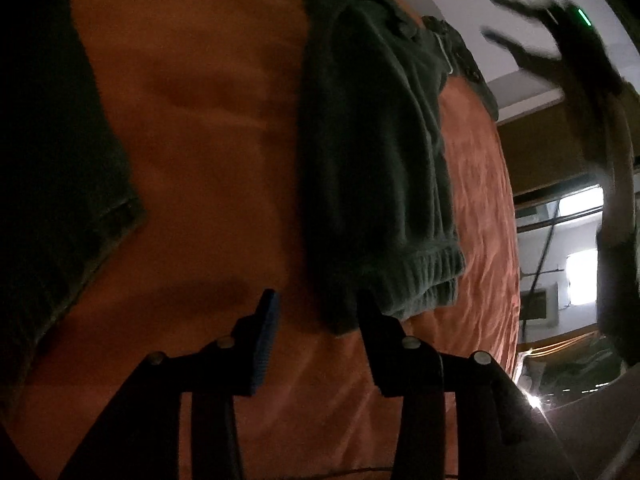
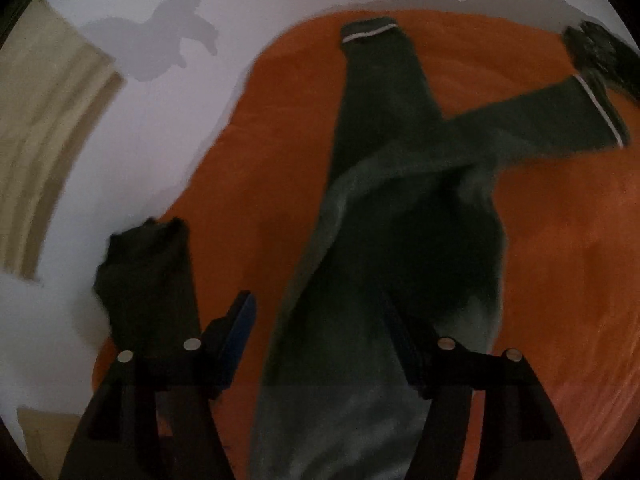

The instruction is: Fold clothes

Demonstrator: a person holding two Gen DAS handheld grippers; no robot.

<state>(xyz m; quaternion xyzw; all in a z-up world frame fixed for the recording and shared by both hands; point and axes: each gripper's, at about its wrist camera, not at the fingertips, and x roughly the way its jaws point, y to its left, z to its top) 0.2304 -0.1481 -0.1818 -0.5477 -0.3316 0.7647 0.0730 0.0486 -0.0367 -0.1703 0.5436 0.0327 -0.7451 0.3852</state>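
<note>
A dark green sweater [image 2: 400, 220] lies on the orange bed cover [image 2: 280, 140], both sleeves spread away, each with a white-striped cuff [image 2: 368, 30]. My right gripper [image 2: 320, 316] is open just above the sweater's body, and fabric runs between its fingers and partly hides the right one. In the left wrist view a bunched part of the sweater [image 1: 368, 152] ends in a ribbed edge [image 1: 424, 280]. The left gripper [image 1: 318, 312] is open with that edge just beyond its right fingertip and orange cover between the fingers.
Another dark garment [image 2: 148, 280] lies at the cover's left edge, and one [image 1: 60, 160] fills the left wrist view's left side. The blurred right gripper [image 1: 560, 32] shows top right there. White wall [image 2: 140, 120] borders the bed.
</note>
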